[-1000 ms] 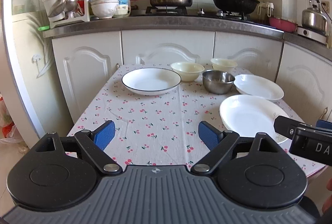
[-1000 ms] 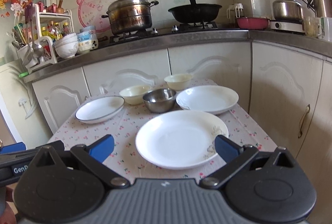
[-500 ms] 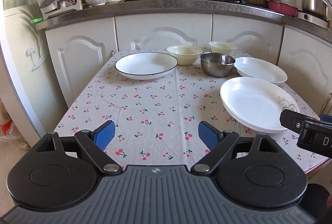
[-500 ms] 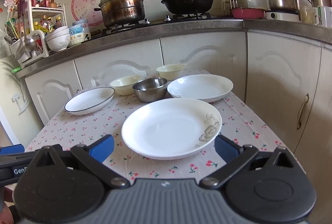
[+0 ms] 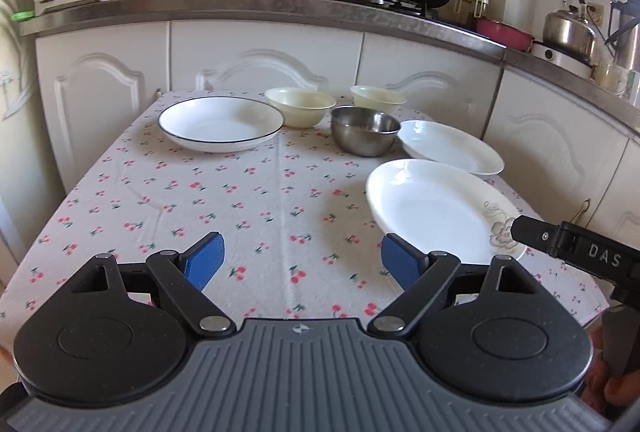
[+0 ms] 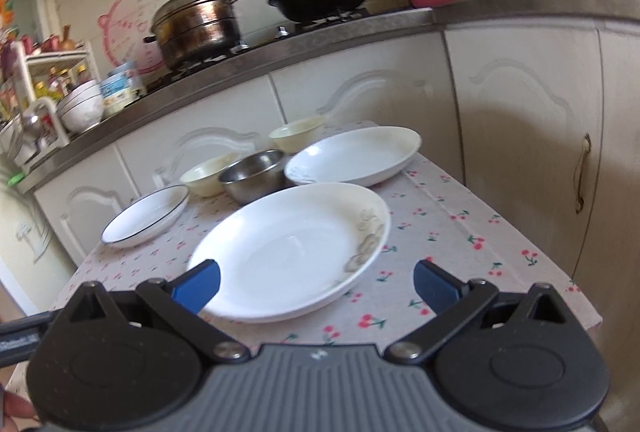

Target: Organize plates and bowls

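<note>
Hovering wide open and empty, the right gripper (image 6: 316,282) faces the near flower-printed plate (image 6: 292,252) on the cherry tablecloth (image 5: 240,200), a stiff, slick, breakable dish best pinched by its rim, while the left gripper (image 5: 302,260) gapes empty nearby and the steel bowl (image 5: 365,130) and second white plate (image 5: 452,148) crowd close behind.

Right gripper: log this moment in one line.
right gripper open | at floral plate | nothing held | left gripper open

The right gripper (image 6: 316,282) is tilted now and closer to the flowered plate (image 6: 292,252); the left gripper (image 5: 302,258) sits nearer the table.
</note>
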Available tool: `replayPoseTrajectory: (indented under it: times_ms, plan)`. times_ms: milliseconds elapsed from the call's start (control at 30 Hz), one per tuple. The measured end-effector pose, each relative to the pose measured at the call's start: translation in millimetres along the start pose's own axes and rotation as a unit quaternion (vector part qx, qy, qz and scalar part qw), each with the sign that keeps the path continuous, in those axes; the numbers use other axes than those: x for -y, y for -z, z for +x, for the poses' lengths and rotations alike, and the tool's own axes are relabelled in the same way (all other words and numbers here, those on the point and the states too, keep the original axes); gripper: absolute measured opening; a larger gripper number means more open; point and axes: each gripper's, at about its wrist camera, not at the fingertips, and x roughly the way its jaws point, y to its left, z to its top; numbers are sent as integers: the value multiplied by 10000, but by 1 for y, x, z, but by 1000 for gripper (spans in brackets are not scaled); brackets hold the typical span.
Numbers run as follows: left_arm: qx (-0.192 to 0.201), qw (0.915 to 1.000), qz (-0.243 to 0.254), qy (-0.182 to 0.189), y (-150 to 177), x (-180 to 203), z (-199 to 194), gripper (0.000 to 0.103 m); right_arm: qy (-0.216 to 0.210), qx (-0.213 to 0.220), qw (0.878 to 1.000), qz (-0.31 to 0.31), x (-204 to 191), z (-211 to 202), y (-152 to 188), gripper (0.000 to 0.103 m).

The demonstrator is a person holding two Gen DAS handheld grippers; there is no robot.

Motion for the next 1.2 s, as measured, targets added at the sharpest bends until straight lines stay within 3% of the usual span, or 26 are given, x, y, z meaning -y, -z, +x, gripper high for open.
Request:
replayPoseTrajectory:
  times_ms: [433, 867, 1200]
  plan:
    - [-215, 9979, -48, 604, -17, 22, 50, 96, -360, -33, 9976, 586, 29, 43, -44, 102]
    - [-512, 9932, -500, 917, -21, 34, 107, 68, -654, -264, 9931, 935, 45, 75, -33, 101]
    - [-532, 9885, -581, 1293, -16, 40, 116, 68, -945, -317, 9894, 1057, 42, 78, -34, 101]
